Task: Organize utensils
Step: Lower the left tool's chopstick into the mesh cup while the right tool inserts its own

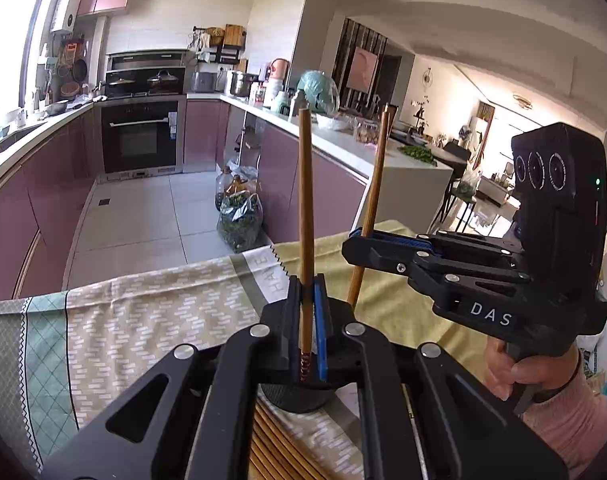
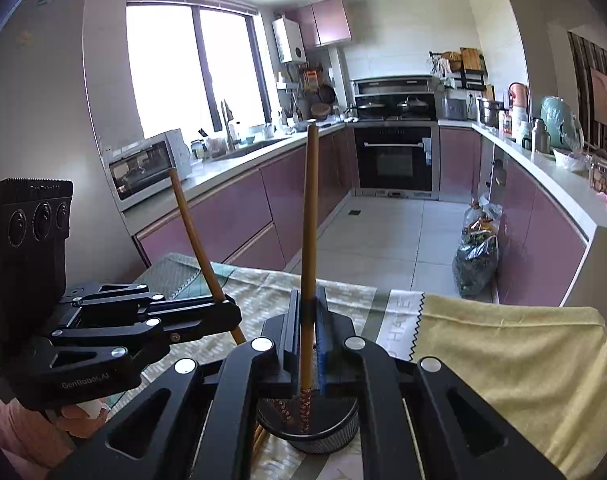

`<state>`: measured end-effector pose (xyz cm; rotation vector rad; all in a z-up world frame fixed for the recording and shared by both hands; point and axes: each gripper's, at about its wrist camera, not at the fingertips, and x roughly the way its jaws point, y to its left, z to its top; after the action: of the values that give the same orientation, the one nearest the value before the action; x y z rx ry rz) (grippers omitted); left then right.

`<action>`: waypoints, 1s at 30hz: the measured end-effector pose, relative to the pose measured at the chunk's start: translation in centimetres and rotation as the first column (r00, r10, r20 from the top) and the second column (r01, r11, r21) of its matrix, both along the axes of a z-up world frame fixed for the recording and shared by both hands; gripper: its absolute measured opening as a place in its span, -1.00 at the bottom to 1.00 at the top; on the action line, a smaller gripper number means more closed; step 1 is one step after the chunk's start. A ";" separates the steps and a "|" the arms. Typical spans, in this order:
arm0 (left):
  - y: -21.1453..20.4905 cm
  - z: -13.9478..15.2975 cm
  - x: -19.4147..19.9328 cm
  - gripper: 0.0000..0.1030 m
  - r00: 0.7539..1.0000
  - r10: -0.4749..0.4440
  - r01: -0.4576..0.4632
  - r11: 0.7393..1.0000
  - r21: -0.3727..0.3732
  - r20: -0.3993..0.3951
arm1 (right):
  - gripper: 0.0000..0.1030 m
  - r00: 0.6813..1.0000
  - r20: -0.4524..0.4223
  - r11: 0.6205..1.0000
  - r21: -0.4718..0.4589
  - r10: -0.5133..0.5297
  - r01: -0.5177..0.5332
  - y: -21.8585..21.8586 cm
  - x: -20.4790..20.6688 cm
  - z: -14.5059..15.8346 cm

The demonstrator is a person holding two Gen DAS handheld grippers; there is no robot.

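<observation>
A built-in oven [image 2: 395,160] is facing down the tiled floor [image 2: 383,240], a bag of greens [image 1: 239,220] is sitting beside mauve cabinets [image 1: 311,196], and a toaster oven [image 2: 143,170] is resting under the window [image 2: 191,64].

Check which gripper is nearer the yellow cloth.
Right. The right gripper hangs over the yellow cloth's near edge; the left gripper sits on its far side, above the patterned cloth.

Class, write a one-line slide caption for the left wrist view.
Left gripper and right gripper each clamp one upright chopstick above a round black holder.
</observation>
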<state>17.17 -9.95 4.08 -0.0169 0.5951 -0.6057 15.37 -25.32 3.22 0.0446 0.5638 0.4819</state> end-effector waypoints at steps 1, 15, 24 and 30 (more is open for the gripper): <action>-0.3 -0.7 0.2 -0.86 1.000 -0.003 0.003 1.000 0.010 -0.014 | -0.89 1.000 -0.022 1.000 -0.011 0.005 -0.006 0.2 0.3 -0.5; -1.0 -5.1 4.3 -0.85 0.996 0.017 -0.010 0.996 0.085 -0.084 | -0.85 0.991 -0.137 0.998 -0.061 -0.002 -0.007 1.3 2.6 -3.7; 0.6 -5.0 3.3 -0.54 0.996 0.082 -0.078 0.994 0.078 -0.045 | -0.54 0.994 -0.105 1.000 -0.026 -0.012 0.010 0.5 1.6 -3.3; 3.4 -4.7 0.6 -0.32 0.991 0.135 -0.135 0.990 0.045 0.008 | -0.26 0.998 -0.049 0.999 0.000 0.032 -0.032 0.5 -1.5 -2.4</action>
<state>17.72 -6.57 -0.60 -0.0128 0.5974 -0.4607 13.85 -24.77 0.78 0.0464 0.6137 0.5126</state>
